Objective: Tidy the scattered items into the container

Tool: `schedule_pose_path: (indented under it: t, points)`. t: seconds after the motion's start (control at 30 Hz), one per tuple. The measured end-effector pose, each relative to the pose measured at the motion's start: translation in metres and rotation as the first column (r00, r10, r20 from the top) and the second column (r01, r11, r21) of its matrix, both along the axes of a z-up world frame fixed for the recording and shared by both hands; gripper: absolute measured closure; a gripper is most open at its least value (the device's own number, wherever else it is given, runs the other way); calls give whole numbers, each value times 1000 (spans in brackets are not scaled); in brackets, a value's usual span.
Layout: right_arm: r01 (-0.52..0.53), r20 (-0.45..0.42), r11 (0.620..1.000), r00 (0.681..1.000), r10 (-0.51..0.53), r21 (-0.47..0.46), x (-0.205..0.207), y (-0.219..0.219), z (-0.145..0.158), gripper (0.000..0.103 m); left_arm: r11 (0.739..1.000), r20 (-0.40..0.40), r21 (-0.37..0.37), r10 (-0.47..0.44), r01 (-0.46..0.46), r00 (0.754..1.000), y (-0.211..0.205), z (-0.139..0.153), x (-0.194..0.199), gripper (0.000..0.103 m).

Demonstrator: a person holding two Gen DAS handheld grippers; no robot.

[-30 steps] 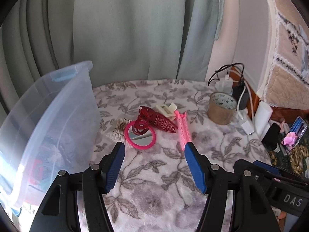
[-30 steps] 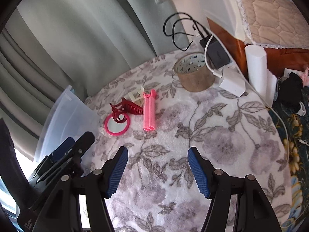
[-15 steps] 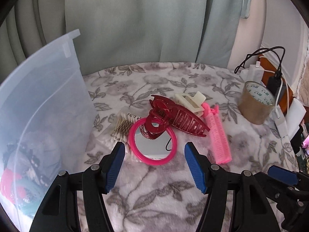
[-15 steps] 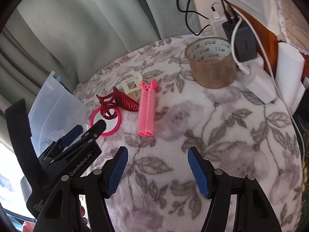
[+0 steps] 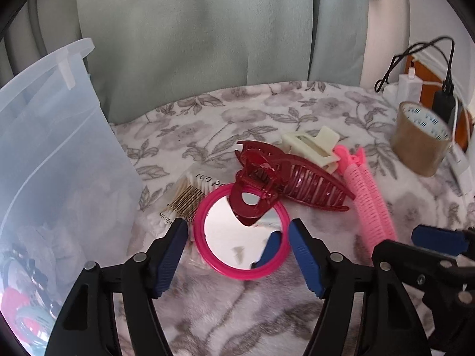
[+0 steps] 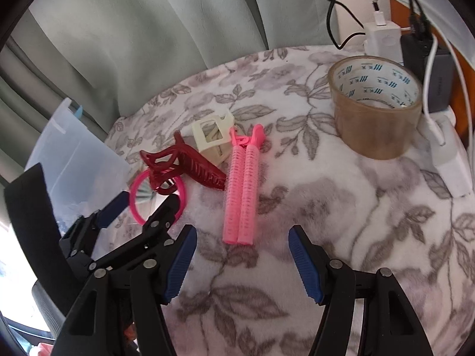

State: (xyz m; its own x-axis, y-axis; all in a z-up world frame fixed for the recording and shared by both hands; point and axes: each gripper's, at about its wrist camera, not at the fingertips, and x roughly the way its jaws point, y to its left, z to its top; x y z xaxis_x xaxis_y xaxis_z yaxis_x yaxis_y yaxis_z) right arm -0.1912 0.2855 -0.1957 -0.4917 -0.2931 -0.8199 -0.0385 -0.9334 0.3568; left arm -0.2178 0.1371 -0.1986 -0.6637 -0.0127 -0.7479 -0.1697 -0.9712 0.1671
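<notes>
Scattered items sit in one cluster on the floral cloth [image 6: 341,213], ahead of both grippers. Pink round mirror [image 5: 242,233] lies flat, right between the left gripper [image 5: 239,247] fingertips, its rim just inside each blue pad. Dark red claw clip [image 5: 292,178] lies beyond it, handle end overlapping the mirror's far edge. Pack of cotton swabs [image 5: 190,192] is tucked under the mirror's left side, past the left finger. Cream clip [image 5: 311,145] sits further out, touching the red clip. Pink roller pair [image 6: 242,190] lies straight ahead of the right gripper [image 6: 242,262], near ends just short of its fingertips.

Clear container [image 5: 56,172] stands left of the left gripper, close to the swabs. Some items are already in its bottom, blurred through the wall.

Both grippers: jaws spread wide, nothing held.

Step in hand, my read: left is lined up to grasp the mirror, right is lined up on the rollers.

Next move needs:
- Left: get low enough to catch the thin rim, then squeeze. Flat disc on plush cloth, so the grip may slip.
- Red clip rests on the mirror; lifting will likely tip or drag it.
- Right: advance a bit and close across both rollers.
- Then carry left over the container rim and release.

Tape roll [image 6: 377,106] and chargers [image 6: 383,34] are far right, well apart from the cluster.
</notes>
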Motion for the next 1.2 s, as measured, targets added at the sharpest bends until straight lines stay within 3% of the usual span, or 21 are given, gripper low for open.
schedule_pose_path:
  t: [0.3,0.37,0.43,0.53,0.67,0.73,0.87,1.03,1.2]
  points:
    - [3,21,999,1000,-4,37,-14,-5,-6,37,999,-27,-39,-14,13,1000,1,-6,-5,23]
    - [14,28,998,999,-15,60,-15,-4,-7,54,999,-30,-42,-15,14,999,2,-6,-5,23]
    - [16,32,999,999,-18,52,-15,-2,-7,58,999,-32,-41,-15,14,999,3,-6,-4,23]
    - [4,26,1000,1000,-4,14,-14,1,-6,73,999,-33,-30,-13,12,999,2,-5,-3,23]
    - [-4,24,1000,1000,4,18,-11,1,-5,74,1000,-32,-21,-18,17,999,2,-4,1,26]
    - [-4,23,1000,1000,3,20,-9,2,-4,74,1000,-33,-17,-25,24,999,2,-2,4,33]
    - [11,19,1000,1000,-11,19,-4,8,-1,74,999,-34,-14,-38,38,999,4,-1,9,34]
    - [30,15,999,999,-30,17,1,16,3,75,990,-62,-136,-35,26,997,17,-5,10,32]
    - [33,20,999,999,-33,-7,1,20,1,75,952,-121,-304,-50,11,991,38,-13,10,23]
